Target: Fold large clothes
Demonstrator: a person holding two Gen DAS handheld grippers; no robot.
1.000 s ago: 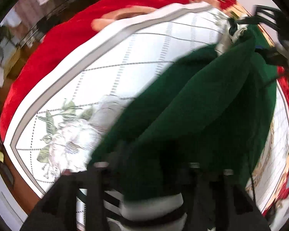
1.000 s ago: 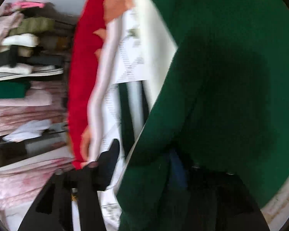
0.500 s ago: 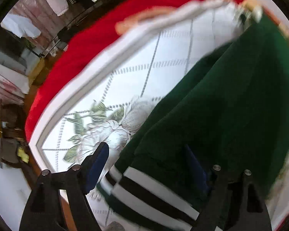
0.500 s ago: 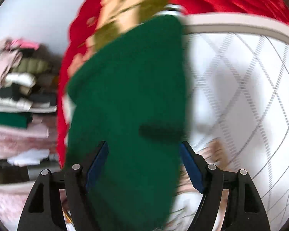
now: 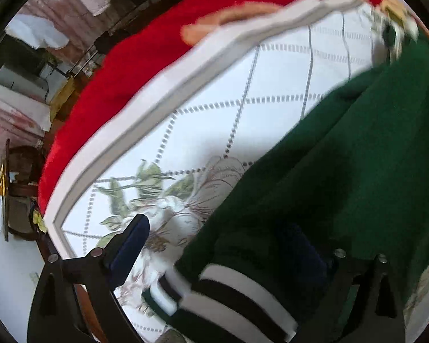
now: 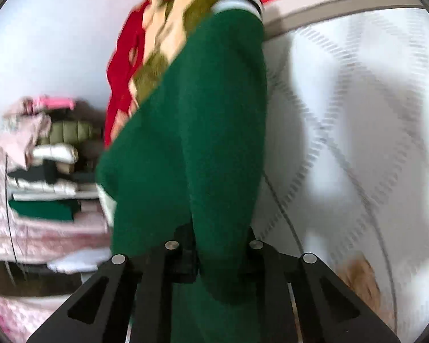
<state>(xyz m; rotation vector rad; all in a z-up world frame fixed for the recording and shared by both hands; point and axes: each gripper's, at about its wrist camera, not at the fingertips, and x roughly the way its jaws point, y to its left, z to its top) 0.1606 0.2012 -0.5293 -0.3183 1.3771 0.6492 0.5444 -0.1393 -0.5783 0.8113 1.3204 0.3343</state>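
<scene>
A dark green sweater (image 5: 343, 177) with a black-and-white striped hem (image 5: 237, 294) lies on the white quilted bed cover (image 5: 243, 100). My left gripper (image 5: 214, 251) points down over the hem corner, its jaws opening wide. The cloth lies between them, and the left blue pad (image 5: 128, 245) stands clear of it. In the right wrist view a long fold of the green sweater (image 6: 200, 143) runs away to a striped cuff (image 6: 237, 0). My right gripper (image 6: 217, 245) is closing, its jaws pinched on the near end of that fold.
A red blanket (image 5: 157, 45) edges the far side of the bed cover. Shelves with stacked folded clothes (image 6: 43, 171) stand off to the left past the bed's edge. Dark wooden furniture (image 5: 20, 177) shows beyond the bed's corner. The white cover (image 6: 357, 114) spreads right of the fold.
My left jaws spread apart and released the striped hem, which now rests on the cover. My right gripper swung across to the long green fold and closed on it.
</scene>
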